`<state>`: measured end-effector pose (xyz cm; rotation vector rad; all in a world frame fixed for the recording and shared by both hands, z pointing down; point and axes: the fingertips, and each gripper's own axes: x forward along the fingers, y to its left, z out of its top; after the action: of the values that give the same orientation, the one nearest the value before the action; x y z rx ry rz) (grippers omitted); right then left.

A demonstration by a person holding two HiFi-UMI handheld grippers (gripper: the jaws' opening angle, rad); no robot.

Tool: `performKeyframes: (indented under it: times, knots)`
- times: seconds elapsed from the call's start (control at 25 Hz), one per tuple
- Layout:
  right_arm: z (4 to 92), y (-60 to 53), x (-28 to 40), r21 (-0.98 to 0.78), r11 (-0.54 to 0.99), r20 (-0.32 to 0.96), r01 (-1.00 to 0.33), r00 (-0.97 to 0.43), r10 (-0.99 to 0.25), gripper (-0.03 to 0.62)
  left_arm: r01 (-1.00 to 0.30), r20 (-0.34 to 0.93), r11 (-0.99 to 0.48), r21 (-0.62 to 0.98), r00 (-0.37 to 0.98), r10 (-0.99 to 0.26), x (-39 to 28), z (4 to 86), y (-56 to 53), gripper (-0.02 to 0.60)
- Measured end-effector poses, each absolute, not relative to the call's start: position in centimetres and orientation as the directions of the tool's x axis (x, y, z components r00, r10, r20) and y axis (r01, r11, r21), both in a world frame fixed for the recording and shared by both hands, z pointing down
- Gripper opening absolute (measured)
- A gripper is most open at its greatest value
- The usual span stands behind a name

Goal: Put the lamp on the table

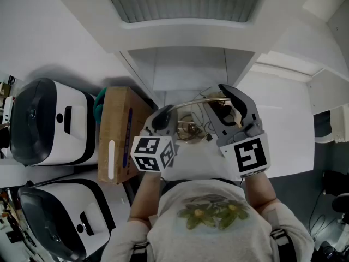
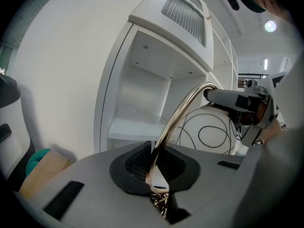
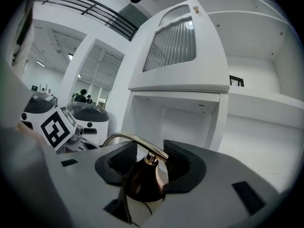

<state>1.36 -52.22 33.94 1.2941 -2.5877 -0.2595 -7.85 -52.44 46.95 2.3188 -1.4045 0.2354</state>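
Both grippers: hold the lamp (image 1: 192, 102) up, close to the person's chest.
Progress: lamp apparently lifted, not yet set down; the white table (image 1: 283, 130) lies beyond, far right.
Left gripper (image 2: 159, 167): narrow, clamped on the brass stem (image 2: 183, 113), tilted slightly down.
Right gripper (image 3: 145, 158): wide, pads against the bronze cap (image 3: 142, 179), roughly level.
Remaining: reach out, lower, release.

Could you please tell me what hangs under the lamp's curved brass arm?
A copper cap joins the brass arm, sitting between the right tool's jaws, with a white globe below. The globe's underside is hidden behind the left tool.
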Motion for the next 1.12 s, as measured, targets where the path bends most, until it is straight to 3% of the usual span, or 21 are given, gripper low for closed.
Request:
performKeyframes:
  times: [1.12]
  knots:
    - [34.2, -50.8, 0.1, 0.301, 0.588, 0.098, -0.751, -0.589, -0.802, 0.193, -0.888, 0.325, -0.415, 0.200, 0.460, -0.826, -8.8, 47.7, -51.5, 0.038]
